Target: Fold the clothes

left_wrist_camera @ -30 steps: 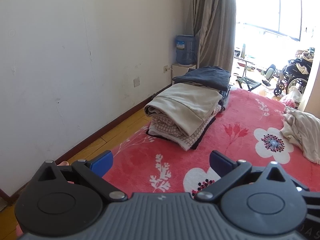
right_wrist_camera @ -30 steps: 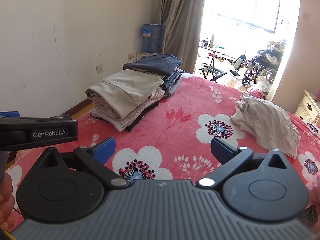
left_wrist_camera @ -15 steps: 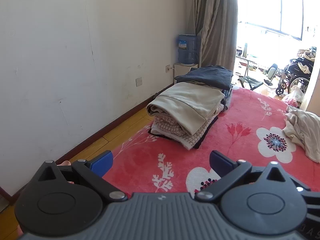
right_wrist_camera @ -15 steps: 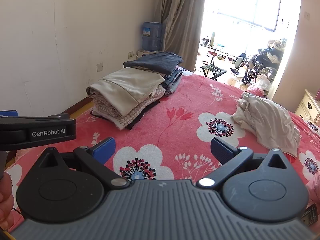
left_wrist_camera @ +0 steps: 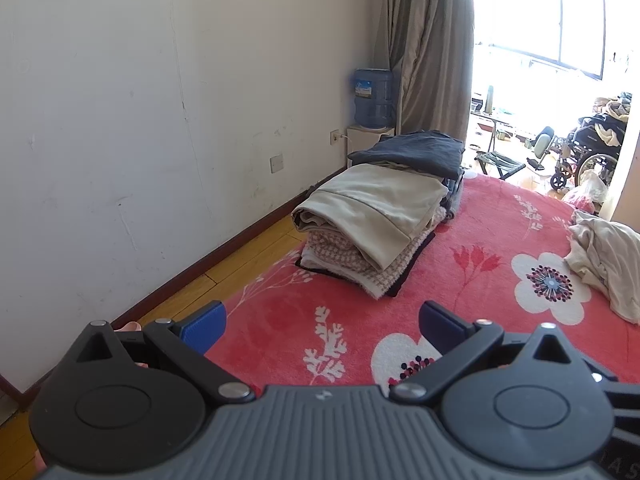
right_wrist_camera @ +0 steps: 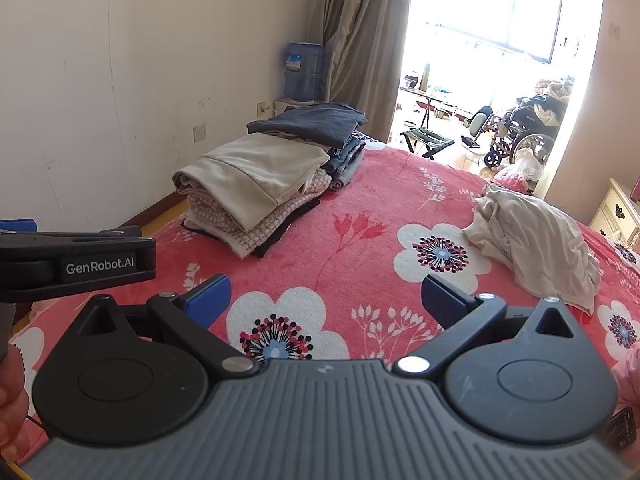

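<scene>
A stack of folded clothes (left_wrist_camera: 372, 220) (right_wrist_camera: 256, 176) lies on the left side of the red flowered blanket (left_wrist_camera: 460, 280) (right_wrist_camera: 360, 240), with a dark folded pile (left_wrist_camera: 416, 152) (right_wrist_camera: 312, 120) behind it. A crumpled cream garment (left_wrist_camera: 608, 256) (right_wrist_camera: 532, 240) lies loose on the right. My left gripper (left_wrist_camera: 322, 326) is open and empty, held above the blanket's near left edge. My right gripper (right_wrist_camera: 326, 298) is open and empty over a white flower print. The left gripper's body (right_wrist_camera: 76, 264) shows at the left of the right wrist view.
A white wall (left_wrist_camera: 140, 120) and wood floor strip (left_wrist_camera: 224, 268) run along the left. A blue water jug (left_wrist_camera: 374, 98) and grey curtain (left_wrist_camera: 428, 52) stand at the far end. A wheelchair (right_wrist_camera: 520, 128), a folding stool (right_wrist_camera: 428, 140) and a cream cabinet (right_wrist_camera: 616, 212) lie beyond.
Both views have tilted slightly, so the folded stack sits a little higher in the frames. Both grippers stay open and nothing on the blanket moved.
</scene>
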Demonstrator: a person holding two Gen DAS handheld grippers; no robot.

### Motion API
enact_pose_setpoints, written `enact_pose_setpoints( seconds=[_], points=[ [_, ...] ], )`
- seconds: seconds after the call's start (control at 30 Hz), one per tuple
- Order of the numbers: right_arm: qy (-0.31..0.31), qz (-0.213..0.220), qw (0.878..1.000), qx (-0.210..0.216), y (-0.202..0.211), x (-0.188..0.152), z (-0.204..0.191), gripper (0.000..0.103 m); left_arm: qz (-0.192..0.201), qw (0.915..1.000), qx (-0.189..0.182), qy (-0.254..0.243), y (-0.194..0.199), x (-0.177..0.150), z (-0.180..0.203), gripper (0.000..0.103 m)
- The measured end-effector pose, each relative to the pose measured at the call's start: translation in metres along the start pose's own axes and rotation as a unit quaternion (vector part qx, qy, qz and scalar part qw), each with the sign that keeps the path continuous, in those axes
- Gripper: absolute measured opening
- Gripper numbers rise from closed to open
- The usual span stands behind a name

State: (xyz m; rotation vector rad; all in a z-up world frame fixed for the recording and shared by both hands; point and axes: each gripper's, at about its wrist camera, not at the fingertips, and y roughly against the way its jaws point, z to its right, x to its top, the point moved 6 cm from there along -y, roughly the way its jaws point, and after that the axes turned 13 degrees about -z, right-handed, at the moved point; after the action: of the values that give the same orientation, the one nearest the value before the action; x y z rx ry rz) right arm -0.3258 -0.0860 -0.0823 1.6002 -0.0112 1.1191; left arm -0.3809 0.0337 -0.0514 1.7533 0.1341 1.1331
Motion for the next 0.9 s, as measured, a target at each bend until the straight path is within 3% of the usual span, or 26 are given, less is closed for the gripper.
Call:
enact_pose_setpoints(
  seconds=[0.9],
  points=[
    [0.005,-0.005,1.0,-0.002,-0.0039,0.0017,-0.008,0.102,-0.006,1.0,0.001,0.003,-0.0047,-0.0005,-0.0045,0.103]
  ],
)
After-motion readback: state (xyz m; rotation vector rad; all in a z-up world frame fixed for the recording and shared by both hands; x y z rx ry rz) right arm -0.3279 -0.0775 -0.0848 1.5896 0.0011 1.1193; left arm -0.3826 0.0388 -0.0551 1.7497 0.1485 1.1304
